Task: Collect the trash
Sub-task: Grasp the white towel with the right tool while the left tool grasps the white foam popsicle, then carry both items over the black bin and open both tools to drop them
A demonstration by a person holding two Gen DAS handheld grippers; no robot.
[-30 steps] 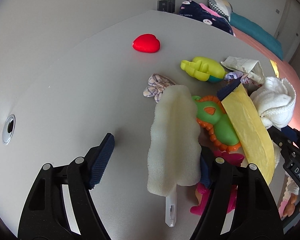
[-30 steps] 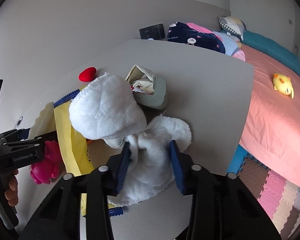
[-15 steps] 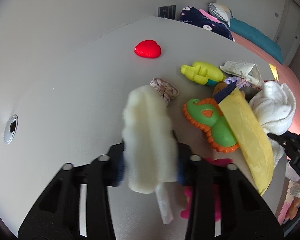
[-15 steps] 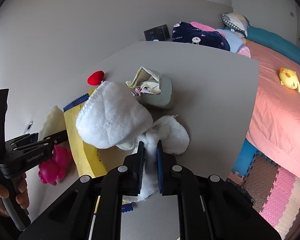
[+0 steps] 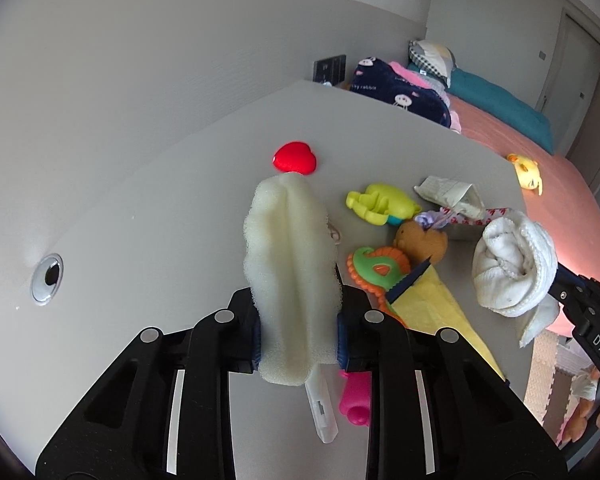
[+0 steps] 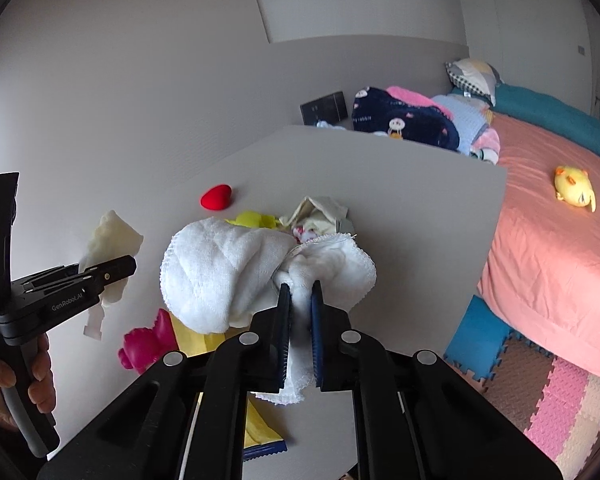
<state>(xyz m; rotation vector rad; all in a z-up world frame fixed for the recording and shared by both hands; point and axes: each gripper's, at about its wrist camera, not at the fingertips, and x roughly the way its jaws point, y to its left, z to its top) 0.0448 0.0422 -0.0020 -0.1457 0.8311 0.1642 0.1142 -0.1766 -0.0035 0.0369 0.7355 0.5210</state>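
My left gripper (image 5: 298, 330) is shut on a cream foam sponge head (image 5: 290, 264) with a clear plastic handle stub (image 5: 322, 416), held above the grey table (image 5: 172, 216). It also shows in the right wrist view (image 6: 110, 248). My right gripper (image 6: 300, 308) is shut on a crumpled white cloth (image 6: 220, 272), lifted off the table; the cloth also shows in the left wrist view (image 5: 514, 264). A yellow wrapper with a blue edge (image 5: 432, 308) lies below it.
On the table lie a red heart (image 5: 295, 158), a yellow-green toy (image 5: 380, 204), an orange-green teether (image 5: 378, 268), a brown plush (image 5: 422, 240), a pink toy (image 6: 146, 346) and crumpled paper in a grey dish (image 5: 448, 194). A bed (image 6: 560, 248) stands right.
My left gripper closed on the sponge and lifted it off the table. My right gripper closed tight on the white cloth and raised it.
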